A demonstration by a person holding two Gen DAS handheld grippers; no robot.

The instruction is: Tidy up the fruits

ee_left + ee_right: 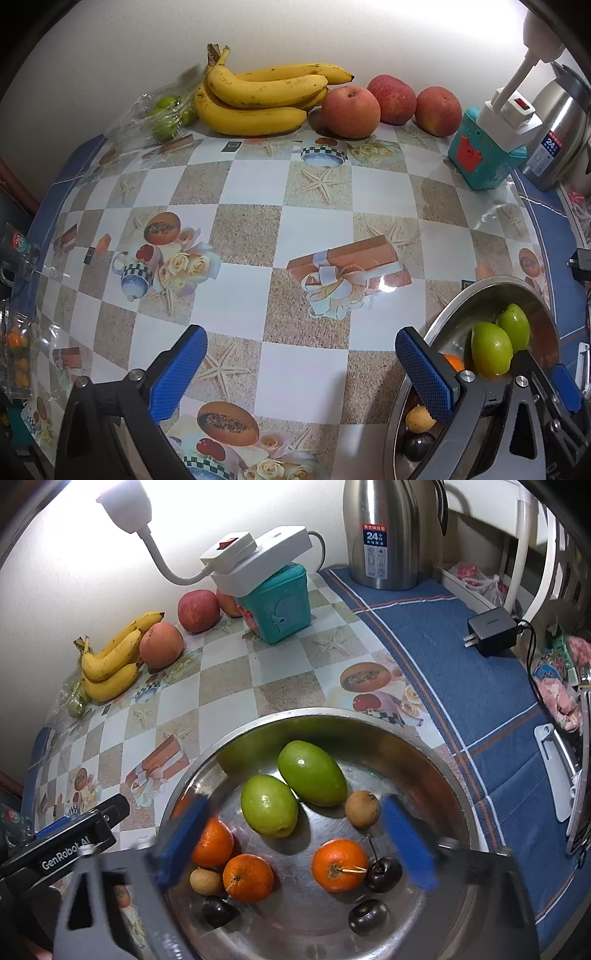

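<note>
Both claws gape wide with nothing in them: my right claw (295, 843) hangs over the shiny round steel bowl (448, 775), where the small fruit sits, my left claw (301, 373) over bare checkered bench (317, 206) just beside its rim. Dropping in carelessly could nudge the two green oval fruits (291, 786) or roll the dark cherries (382, 873). Mid-bench is open. Further back, yellow bananas (258, 96) and red apples (351, 110) line the wall, beside a teal box (484, 155).

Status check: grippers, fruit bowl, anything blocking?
Left gripper open, empty. Right gripper open, empty above steel bowl. Bowl holds green fruits, oranges, small fruit. Bananas, apples unblocked.
</note>
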